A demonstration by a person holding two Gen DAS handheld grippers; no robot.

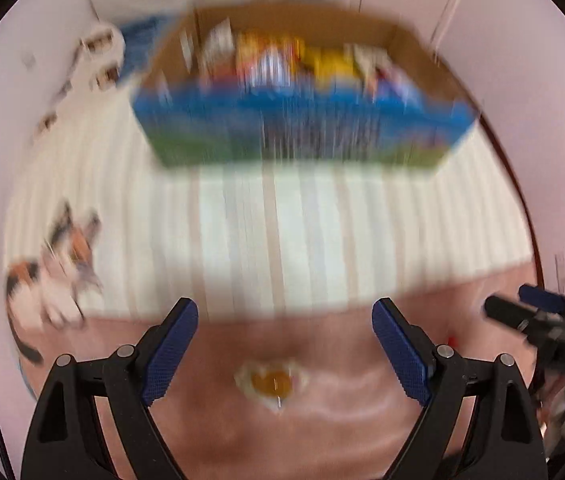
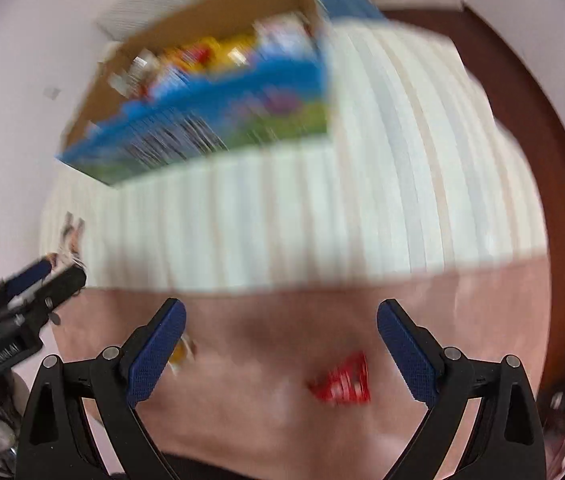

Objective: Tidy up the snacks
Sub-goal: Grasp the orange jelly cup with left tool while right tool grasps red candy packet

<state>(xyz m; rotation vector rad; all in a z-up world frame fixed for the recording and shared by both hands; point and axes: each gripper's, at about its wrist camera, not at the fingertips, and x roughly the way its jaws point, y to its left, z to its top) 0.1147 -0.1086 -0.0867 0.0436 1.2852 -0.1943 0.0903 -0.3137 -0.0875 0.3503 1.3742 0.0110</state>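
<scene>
Both views are blurred by motion. A blue and green cardboard box (image 1: 302, 128) holding several colourful snack packs stands at the far side of a white striped cloth (image 1: 282, 232); it also shows in the right wrist view (image 2: 202, 120). A small yellow-orange snack (image 1: 272, 382) lies on the pink surface between my left gripper's (image 1: 284, 344) open fingers. A red snack packet (image 2: 342, 380) lies on the pink surface between my right gripper's (image 2: 280, 340) open fingers. Both grippers are empty. The right gripper also shows in the left wrist view (image 1: 538, 312), and the left gripper in the right wrist view (image 2: 38, 280).
A cat-patterned item (image 1: 58, 264) lies at the cloth's left edge. A white and brown object (image 1: 102, 52) sits left of the box. A yellow snack (image 2: 180, 350) peeks from behind my right gripper's left finger. A dark brown edge (image 2: 542, 120) curves on the right.
</scene>
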